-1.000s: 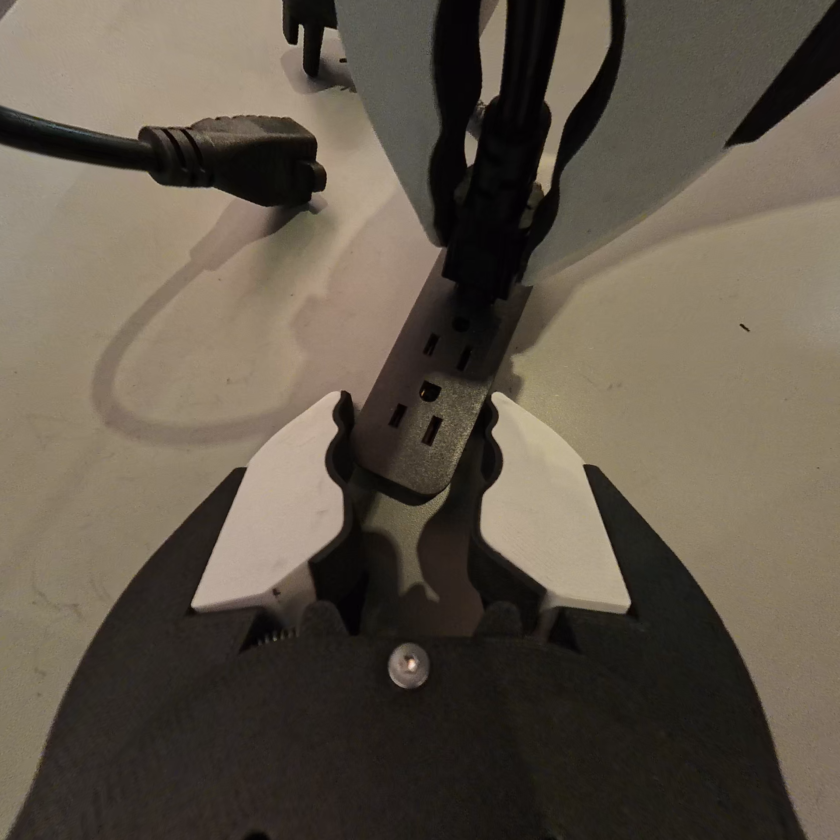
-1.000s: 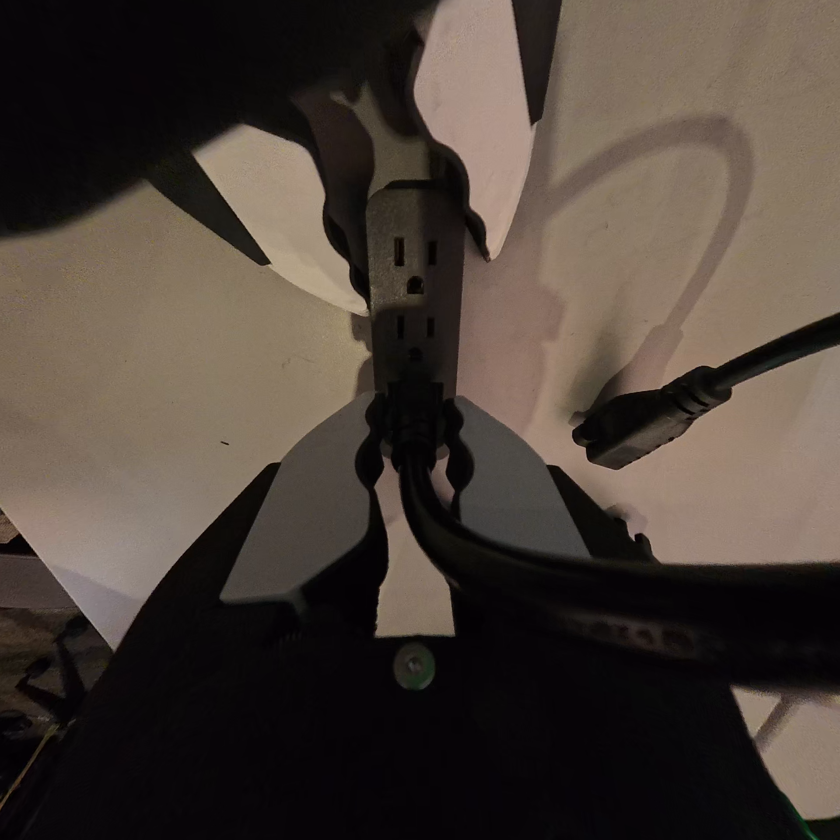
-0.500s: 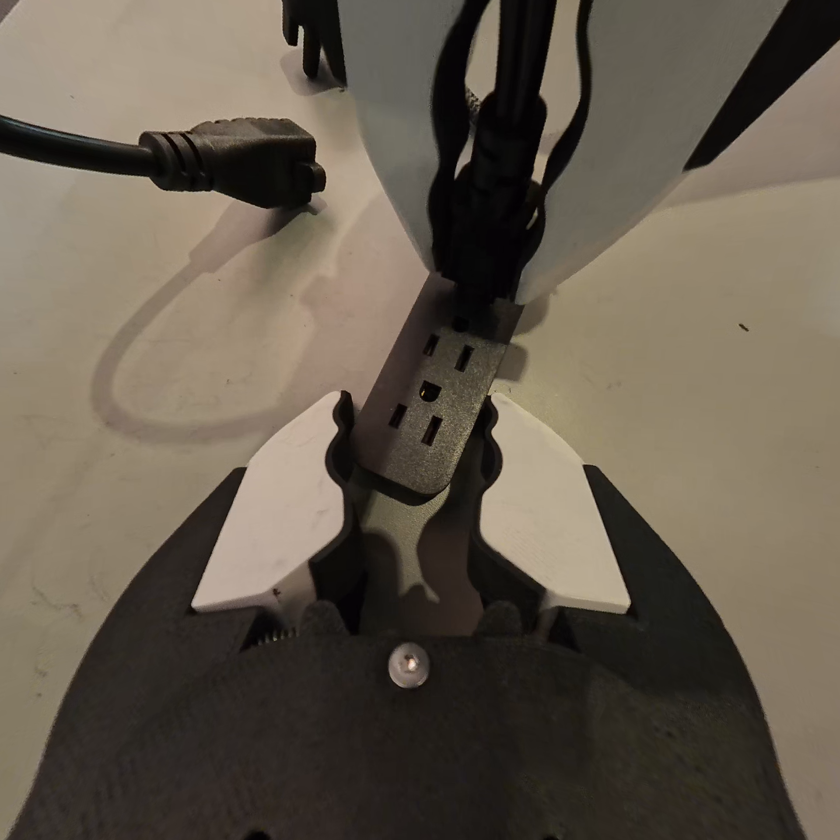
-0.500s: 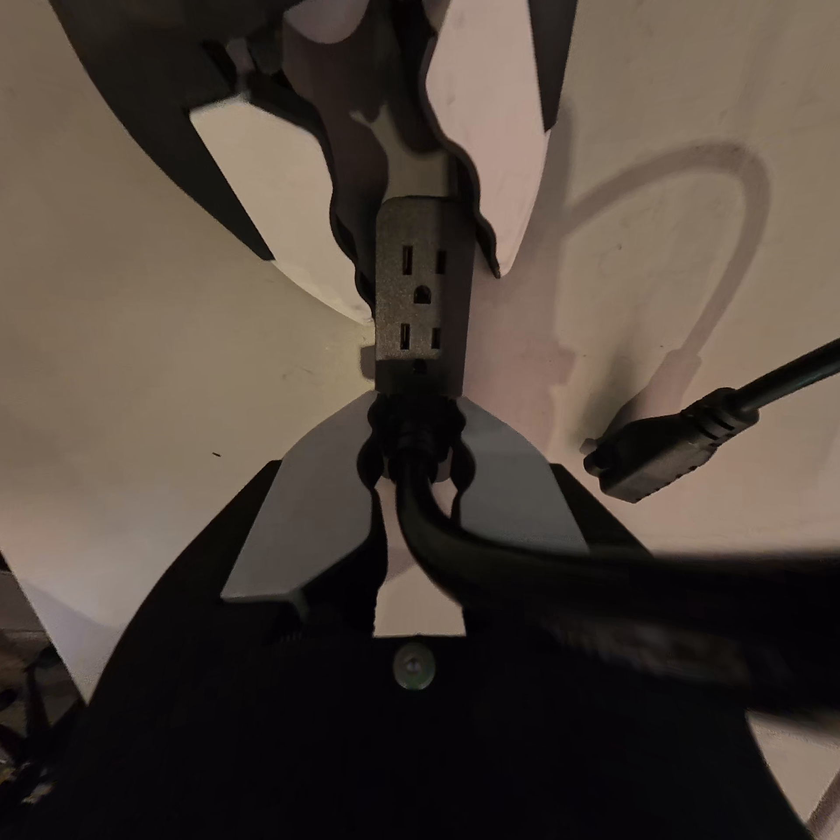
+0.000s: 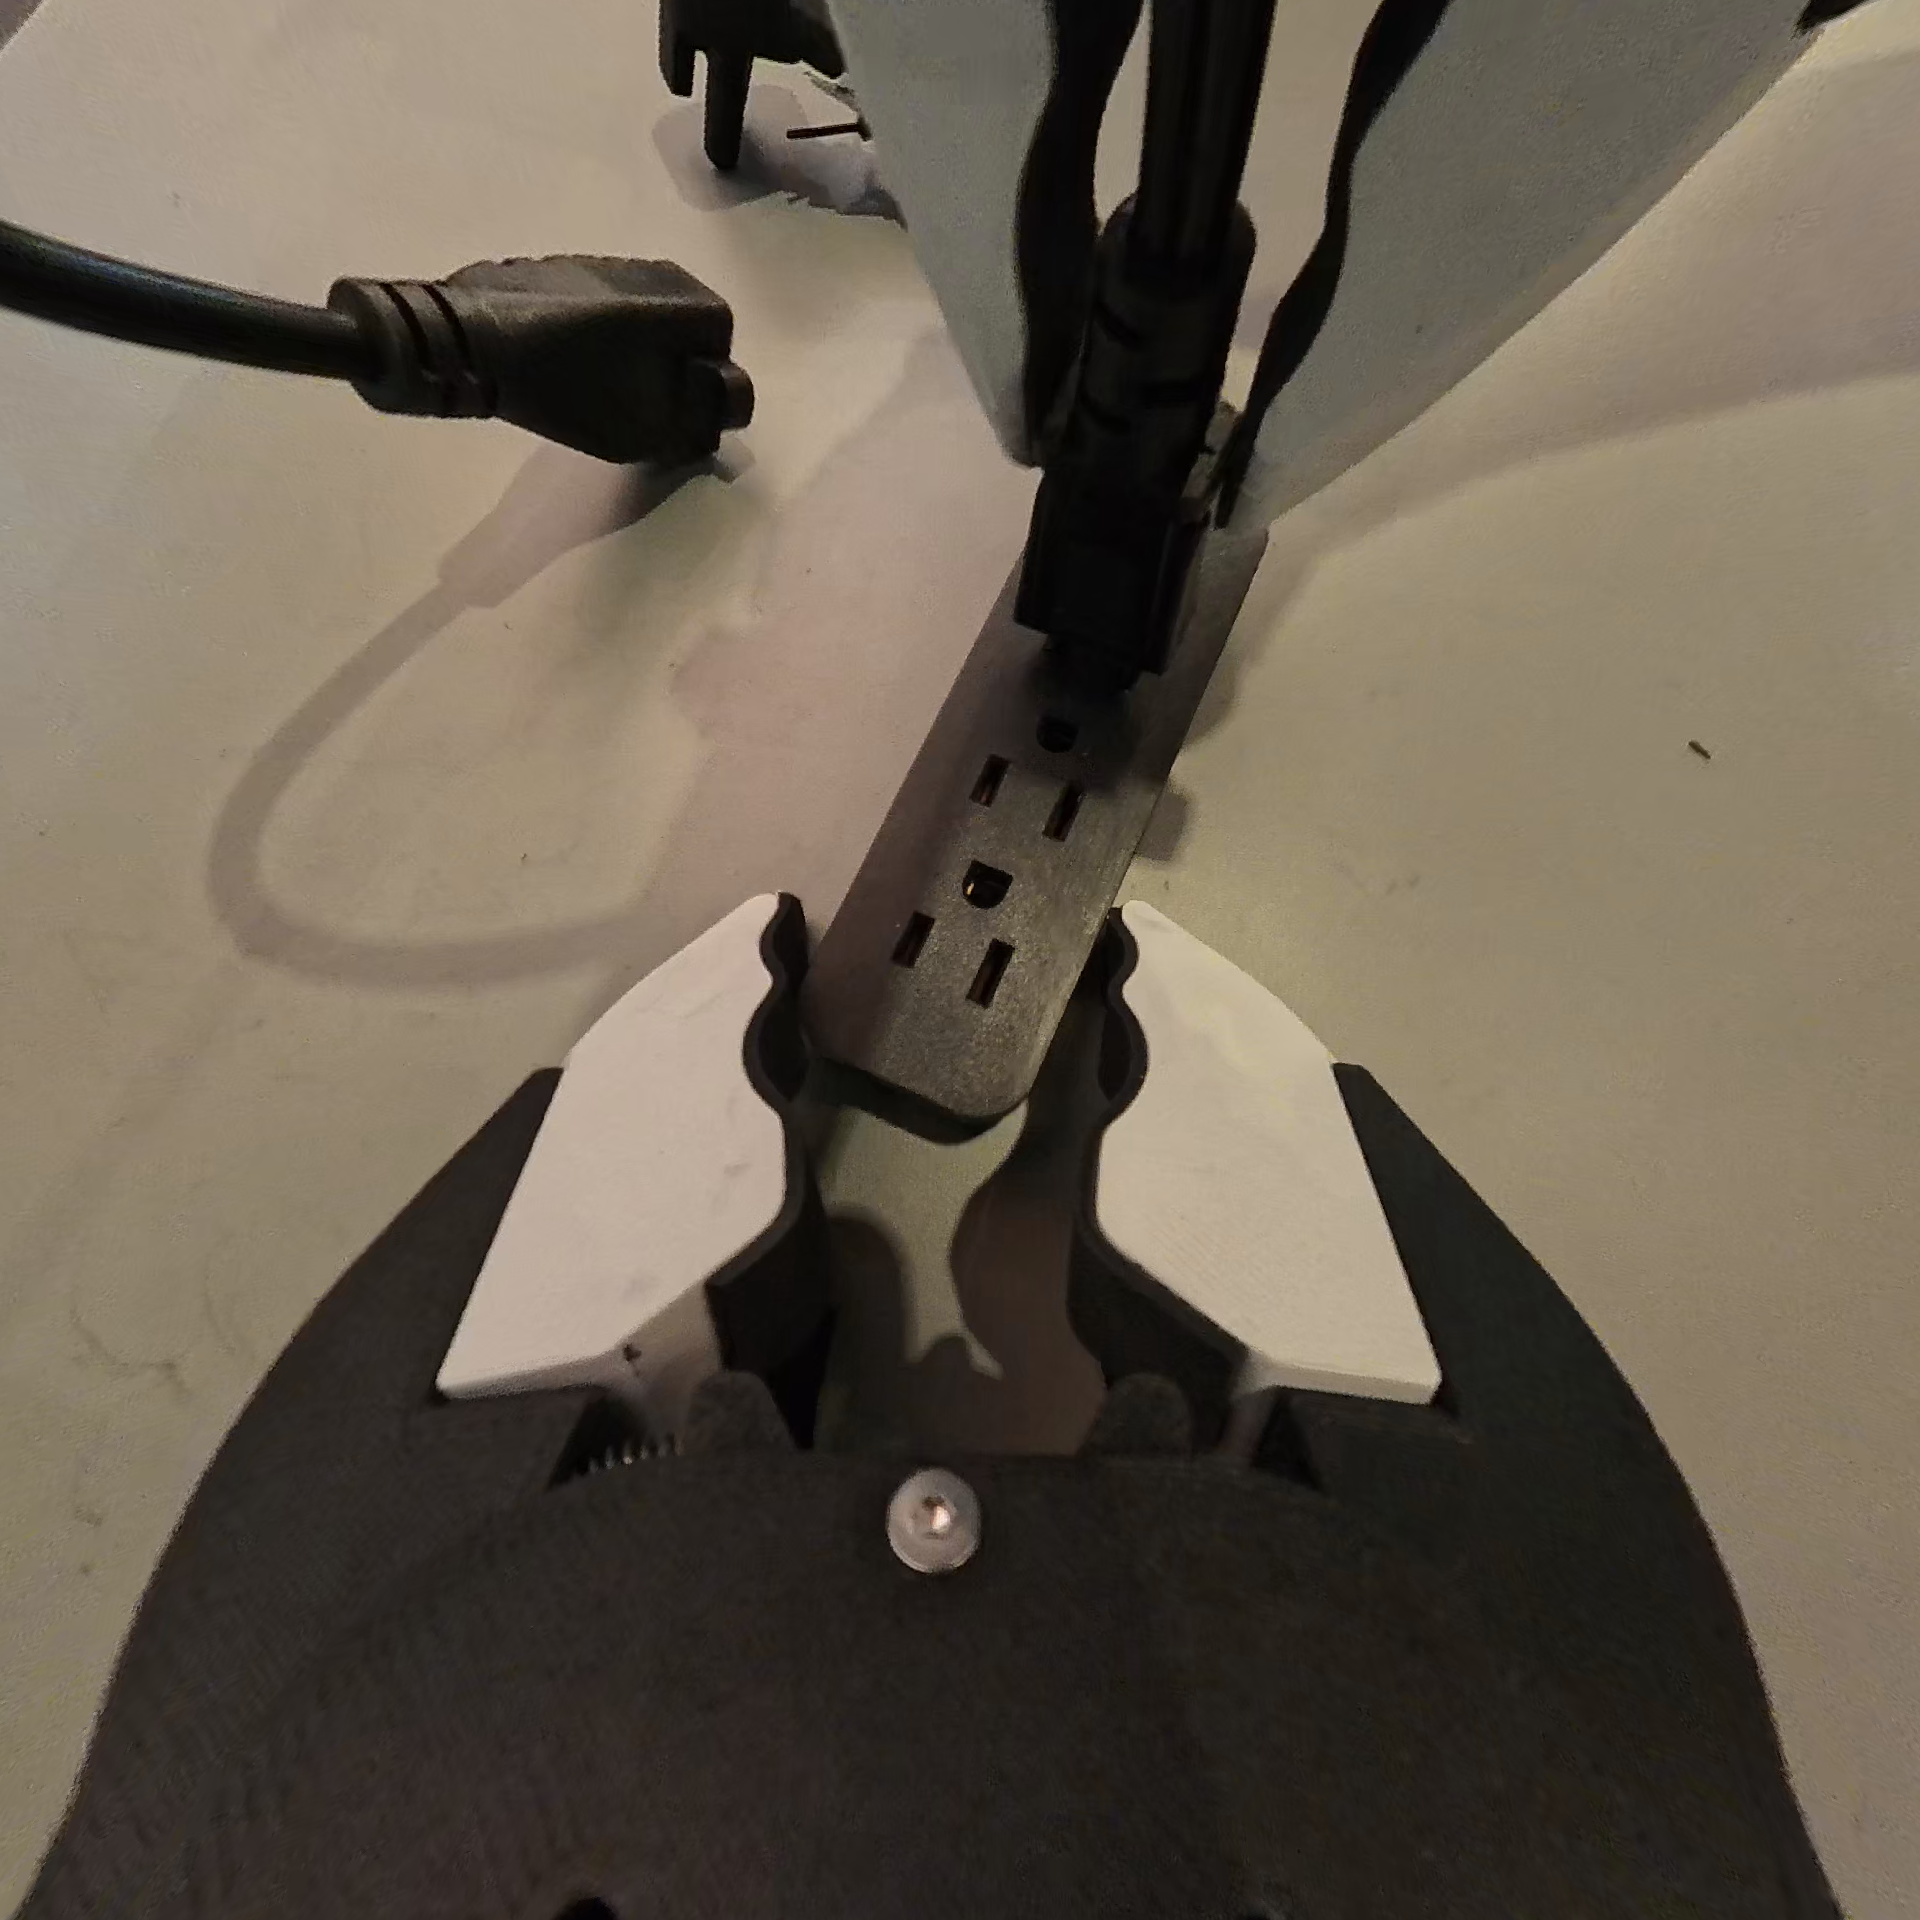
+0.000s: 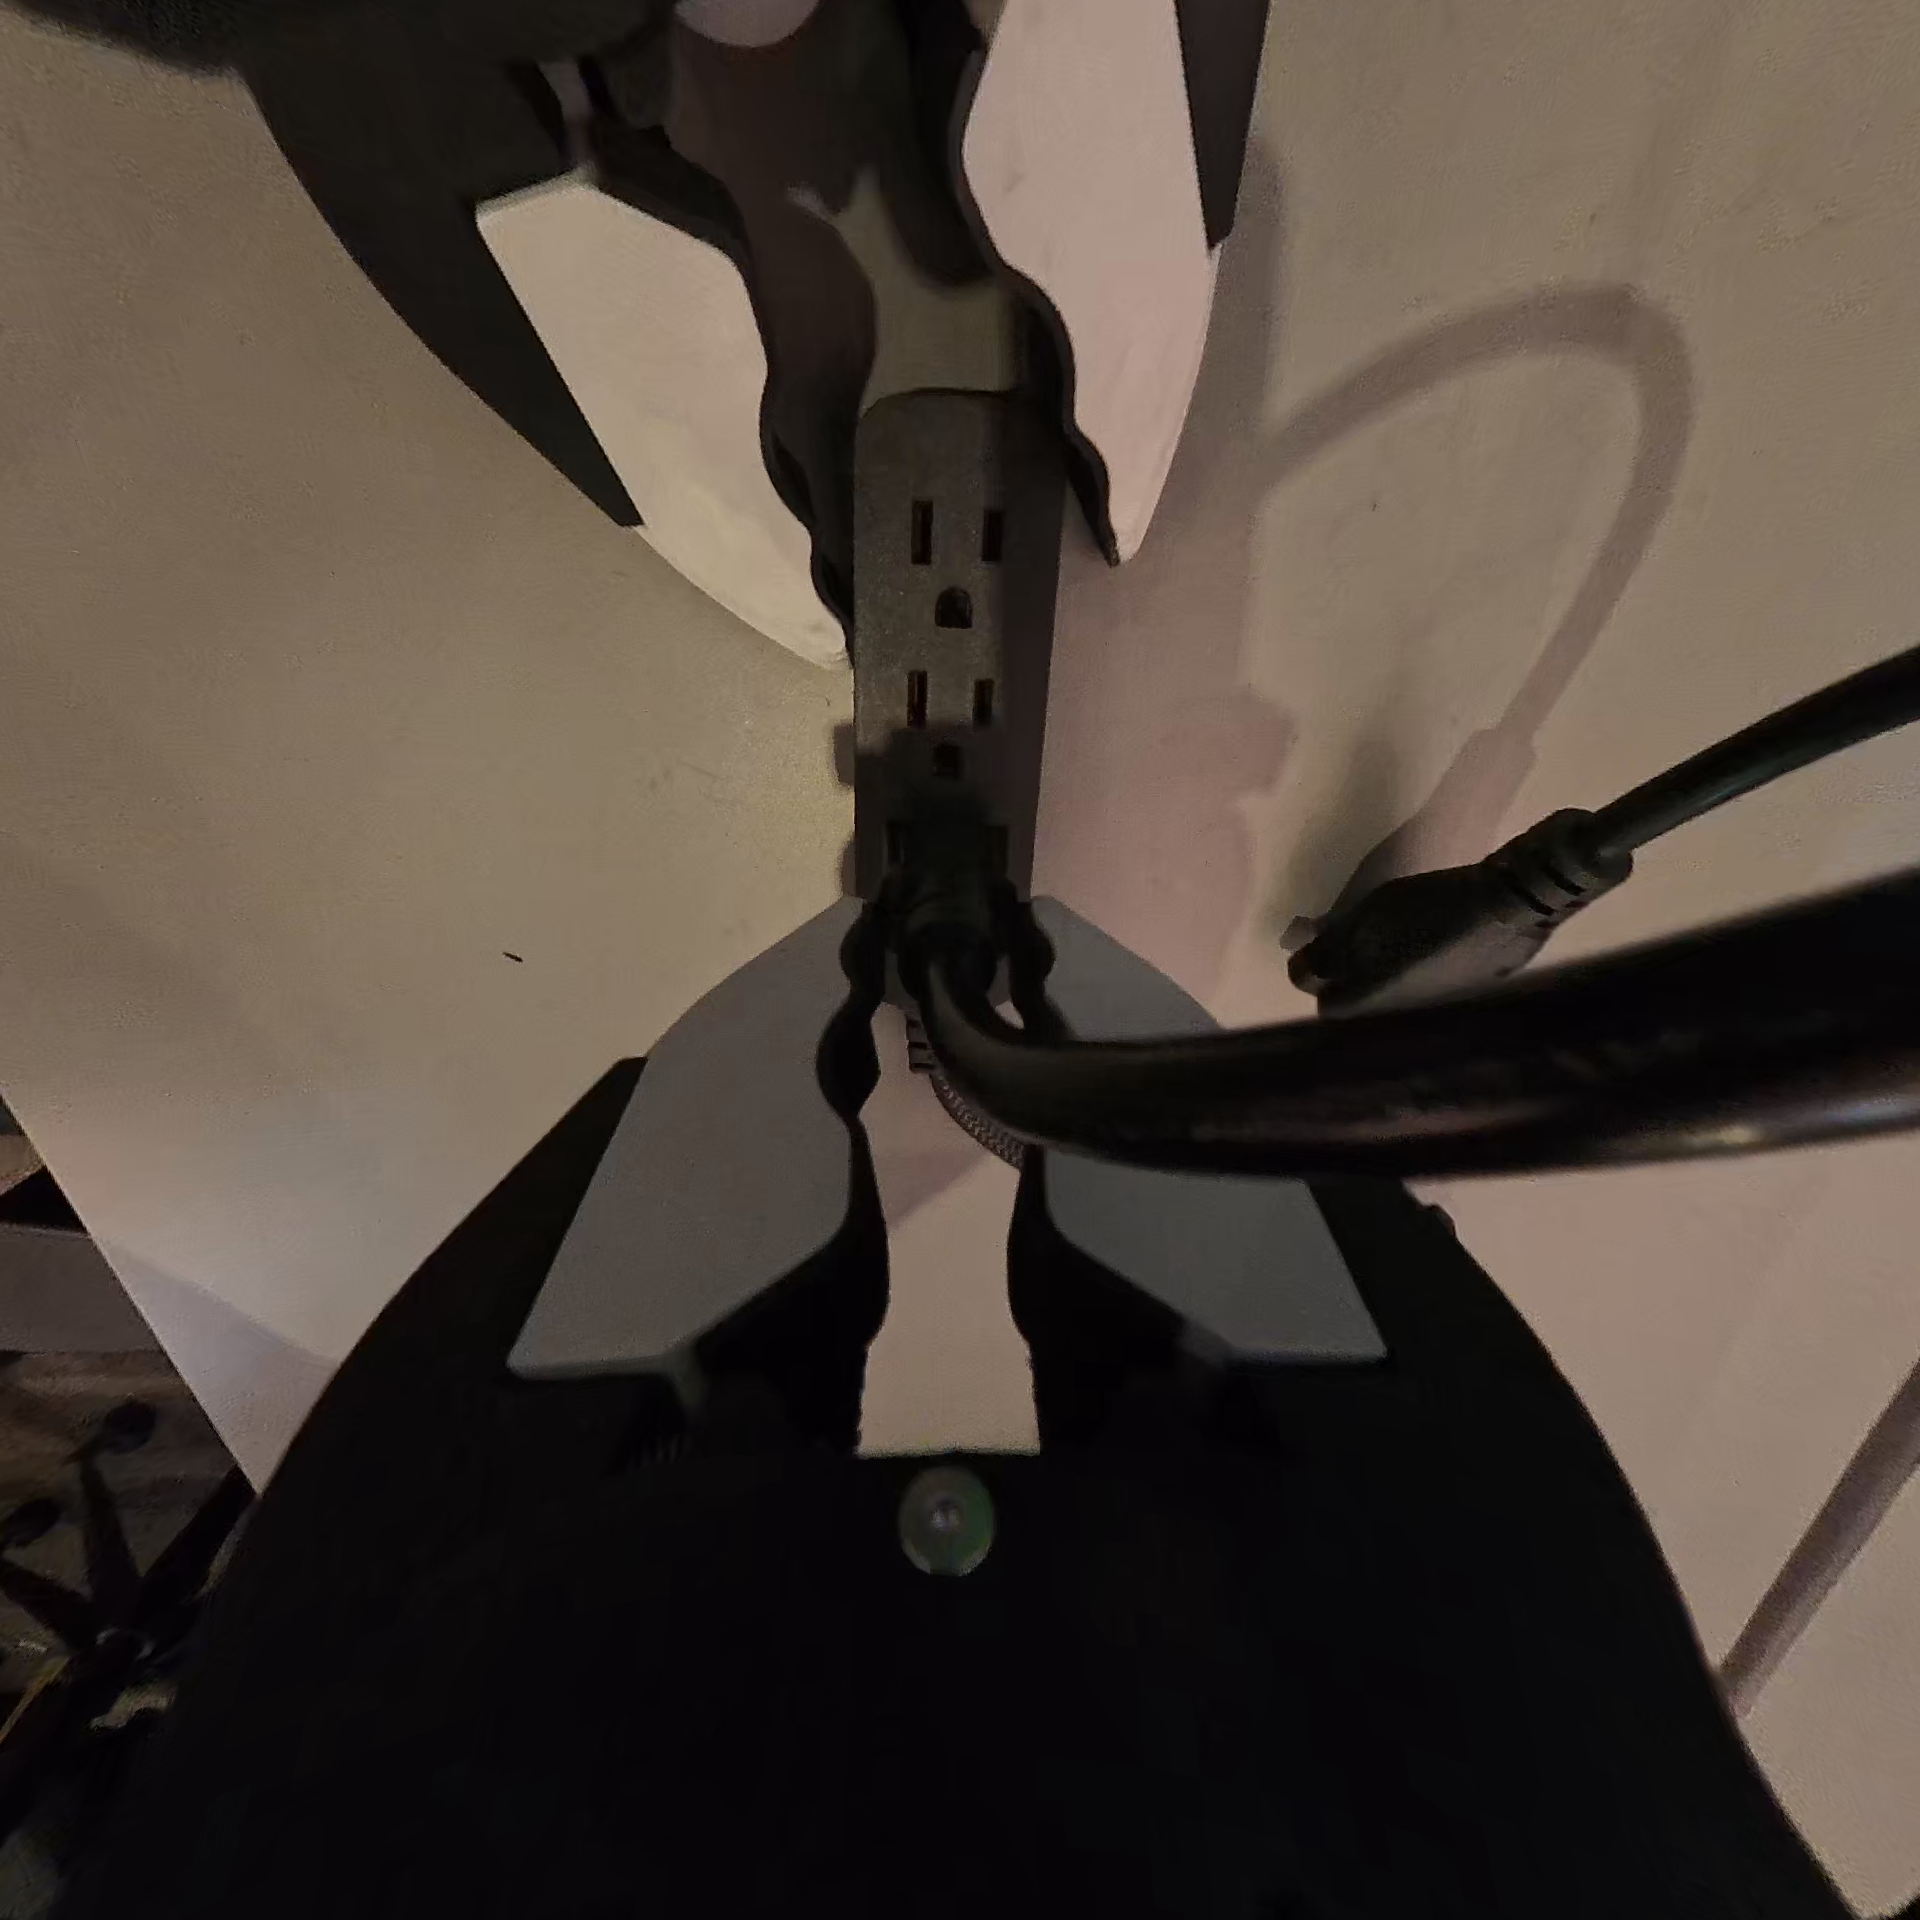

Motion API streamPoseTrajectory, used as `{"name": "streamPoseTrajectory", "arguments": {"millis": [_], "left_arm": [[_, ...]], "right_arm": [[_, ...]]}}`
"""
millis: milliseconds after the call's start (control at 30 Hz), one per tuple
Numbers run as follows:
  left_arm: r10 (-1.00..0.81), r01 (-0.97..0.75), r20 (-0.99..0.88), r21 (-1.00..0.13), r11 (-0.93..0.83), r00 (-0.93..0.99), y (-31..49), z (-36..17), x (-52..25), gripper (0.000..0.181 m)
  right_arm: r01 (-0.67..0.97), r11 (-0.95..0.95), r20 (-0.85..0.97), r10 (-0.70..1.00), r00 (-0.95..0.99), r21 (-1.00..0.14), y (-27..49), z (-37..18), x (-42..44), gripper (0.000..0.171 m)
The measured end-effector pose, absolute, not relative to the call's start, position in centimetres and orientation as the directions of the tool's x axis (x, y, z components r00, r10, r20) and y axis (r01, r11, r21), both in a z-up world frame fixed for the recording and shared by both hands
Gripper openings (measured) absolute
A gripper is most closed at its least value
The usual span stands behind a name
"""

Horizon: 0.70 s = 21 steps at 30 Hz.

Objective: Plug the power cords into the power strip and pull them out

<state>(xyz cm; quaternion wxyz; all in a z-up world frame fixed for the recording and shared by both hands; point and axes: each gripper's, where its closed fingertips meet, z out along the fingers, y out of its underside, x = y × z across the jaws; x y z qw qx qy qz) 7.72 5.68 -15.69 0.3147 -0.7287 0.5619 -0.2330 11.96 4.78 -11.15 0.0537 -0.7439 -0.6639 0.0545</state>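
A dark grey power strip (image 5: 935, 997) lies on the pale table. My left gripper (image 5: 951, 935) is shut on its near end, one finger on each side. My right gripper (image 5: 1132, 478) comes down from above and is shut on a black plug (image 5: 1112, 520) over the strip's far outlet. The plug's prongs show just above the strip's face. In the right wrist view my right gripper (image 6: 945, 920) grips that plug (image 6: 940, 894), and its thick cord (image 6: 1455, 1081) sweeps off right. The strip (image 6: 956, 644) runs away to the left gripper (image 6: 966, 592). Two outlets are free.
A second black plug (image 5: 592, 364) with its cord lies loose on the table left of the strip, and shows in the right wrist view (image 6: 1423, 935). A small black object (image 5: 717, 62) stands at the far edge. The table edge and a chair base (image 6: 62, 1558) show at lower left. Spacing between my two grippers at the tips: around 7 cm.
Half a second ago my right gripper was lower, with the plug pressed onto the strip. It has risen, and the plug now sits higher with its prongs showing. The left gripper has not moved.
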Motion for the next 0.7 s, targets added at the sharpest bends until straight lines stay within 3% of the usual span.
{"name": "streamPoseTrajectory", "arguments": {"millis": [467, 700], "left_arm": [[-0.967, -0.649, 0.041, -0.734, -0.2, 0.251, 5.66, -15.34, 6.75, 0.047], [-0.967, -0.649, 0.041, -0.734, -0.2, 0.252, 5.67, -15.34, 6.78, 0.047]], "right_arm": [[0.994, -0.097, -0.034, 0.995, 0.095, -0.042, 4.76, -11.25, 11.91, 0.024], [0.967, -0.121, 0.003, 0.992, 0.125, -0.224, 4.68, -11.27, 11.74, 0.024]]}}
